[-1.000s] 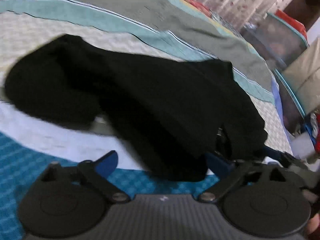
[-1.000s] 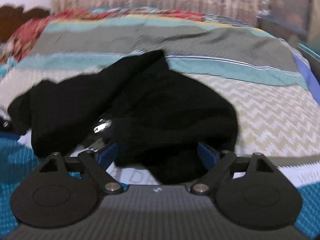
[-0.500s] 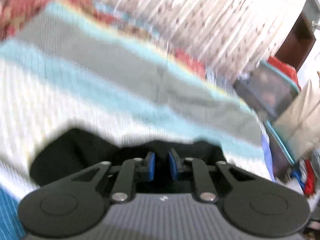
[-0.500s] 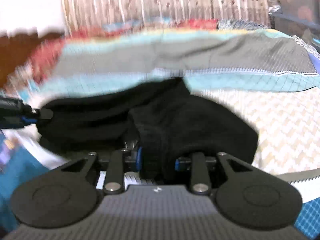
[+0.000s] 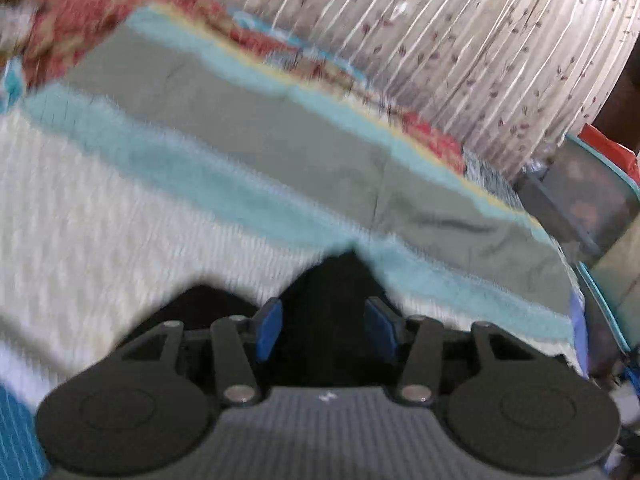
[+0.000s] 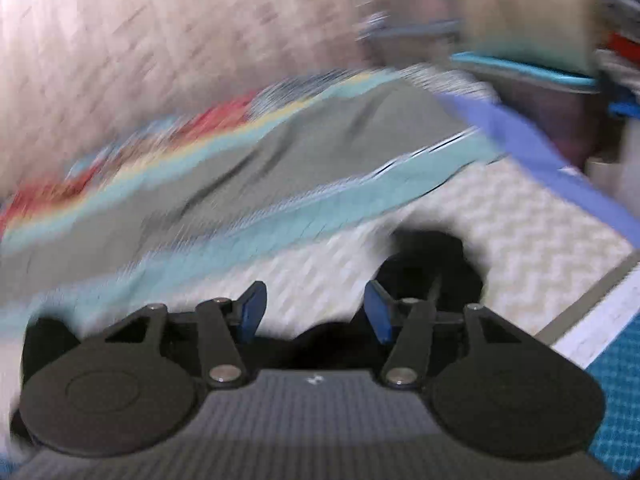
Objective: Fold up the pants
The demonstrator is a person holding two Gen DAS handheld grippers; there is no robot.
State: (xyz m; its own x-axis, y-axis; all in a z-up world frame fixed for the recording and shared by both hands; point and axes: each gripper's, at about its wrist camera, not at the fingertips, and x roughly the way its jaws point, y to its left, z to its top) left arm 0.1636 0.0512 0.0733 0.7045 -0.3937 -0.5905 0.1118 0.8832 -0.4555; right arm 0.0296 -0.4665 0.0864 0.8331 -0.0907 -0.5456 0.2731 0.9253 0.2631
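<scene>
Both grippers tilt down over the bed [image 5: 120, 208] — jaws have just been opening. The left gripper [image 5: 324, 326] stands spread with the black pants [image 5: 324, 300] between its fingers, unpinched; the right gripper [image 6: 312, 308] stands spread — pants [image 6: 428, 256] beneath.

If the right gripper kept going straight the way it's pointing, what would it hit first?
Probably the bedspread: only its zigzag-patterned part shows between the open jaws of the right gripper. The black pants bunch just to the right; blur makes depth uncertain.

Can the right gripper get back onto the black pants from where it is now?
Probably yes: the right gripper is open, with only bedspread between its pads, and the black pants lie unobstructed just beyond its right pad.
</scene>
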